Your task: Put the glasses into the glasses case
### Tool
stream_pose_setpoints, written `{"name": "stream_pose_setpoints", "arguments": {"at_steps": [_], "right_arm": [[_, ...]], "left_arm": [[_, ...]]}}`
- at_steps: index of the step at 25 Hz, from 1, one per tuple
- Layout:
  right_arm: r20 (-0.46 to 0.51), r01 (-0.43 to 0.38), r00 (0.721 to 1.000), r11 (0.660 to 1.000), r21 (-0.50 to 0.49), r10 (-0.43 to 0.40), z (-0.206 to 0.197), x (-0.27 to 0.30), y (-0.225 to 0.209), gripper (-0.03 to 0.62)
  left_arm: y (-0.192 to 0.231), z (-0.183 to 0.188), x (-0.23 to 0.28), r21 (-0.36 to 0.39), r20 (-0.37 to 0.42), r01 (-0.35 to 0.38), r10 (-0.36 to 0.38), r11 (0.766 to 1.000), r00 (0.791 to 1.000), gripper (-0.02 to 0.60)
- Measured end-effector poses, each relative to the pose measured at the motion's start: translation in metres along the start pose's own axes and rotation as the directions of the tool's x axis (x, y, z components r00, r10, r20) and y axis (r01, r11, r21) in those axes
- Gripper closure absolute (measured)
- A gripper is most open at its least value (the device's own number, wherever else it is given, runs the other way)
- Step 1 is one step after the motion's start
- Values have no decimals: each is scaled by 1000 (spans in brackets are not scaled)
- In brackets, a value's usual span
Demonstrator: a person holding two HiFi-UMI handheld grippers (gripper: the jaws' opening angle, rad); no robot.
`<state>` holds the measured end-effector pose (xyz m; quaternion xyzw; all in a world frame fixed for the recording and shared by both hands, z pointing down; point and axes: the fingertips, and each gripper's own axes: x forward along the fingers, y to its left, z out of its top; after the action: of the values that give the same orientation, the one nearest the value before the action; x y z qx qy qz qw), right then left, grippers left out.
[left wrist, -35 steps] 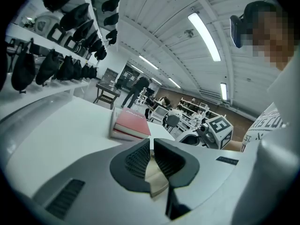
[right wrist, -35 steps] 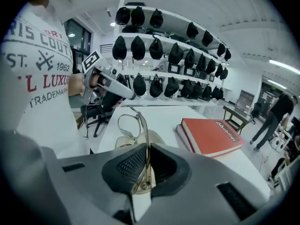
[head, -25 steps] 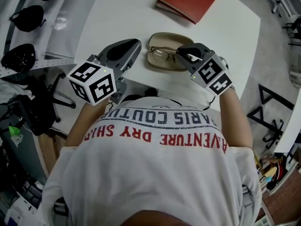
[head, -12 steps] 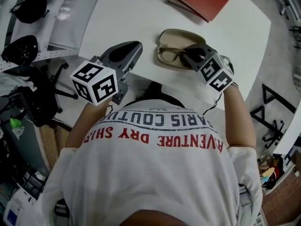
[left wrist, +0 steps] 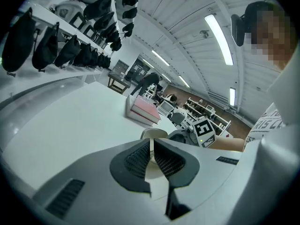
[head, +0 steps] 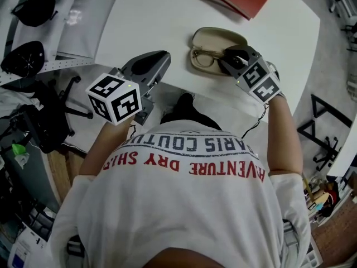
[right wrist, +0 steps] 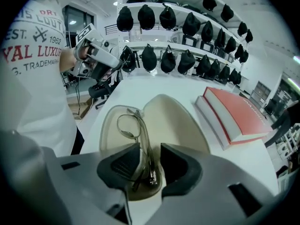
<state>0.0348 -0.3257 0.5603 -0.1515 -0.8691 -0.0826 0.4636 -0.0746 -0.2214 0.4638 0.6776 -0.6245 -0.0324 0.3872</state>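
Left gripper hovers at the near edge of the white table, jaws clenched on nothing, same as a second ago. The thin-rimmed glasses now lie down inside the open beige glasses case, and the right gripper has sunk with them, its jaws just opening, released around the frame.

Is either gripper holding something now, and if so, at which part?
Nothing is held. The right gripper has just been opening its jaws; the glasses lie between them in the glasses case, not pressed. The left gripper is shut and empty.
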Motion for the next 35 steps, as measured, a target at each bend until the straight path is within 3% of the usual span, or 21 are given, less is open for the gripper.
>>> {"name": "stream_pose_setpoints", "arguments": {"at_steps": [3,6,9,14,19,24,31,35], "right_arm": [[27,59,998,997,54,-60,3,-15,-5,400],[98,154,980,974,166,-172,13,-38,-12,384],[202,198,942,931,308,-267,29,-67,-5,373],[388,148,858,884,443,-338,70,-112,49,381],[544,87,741,859,504,-394,103,-172,96,515],[605,100,660,850,517,-446,127,-207,131,562],[668,84,579,849,521,-467,152,-224,170,571],[673,130,565,857,498,-477,162,-230,189,571]], "left_arm": [[-12,-2,-3,16,6,56,-56,998,998,535],[-21,-3,-10,37,9,91,-92,995,996,535],[-30,-4,-18,63,10,122,-123,991,992,535],[-56,2,-42,118,24,188,-192,975,981,535],[-97,18,-66,182,67,256,-272,949,960,535],[-136,18,-95,242,80,322,-350,915,933,535],[-169,17,-135,342,85,361,-411,868,908,535],[-175,17,-157,372,109,354,-419,858,902,535]]}}
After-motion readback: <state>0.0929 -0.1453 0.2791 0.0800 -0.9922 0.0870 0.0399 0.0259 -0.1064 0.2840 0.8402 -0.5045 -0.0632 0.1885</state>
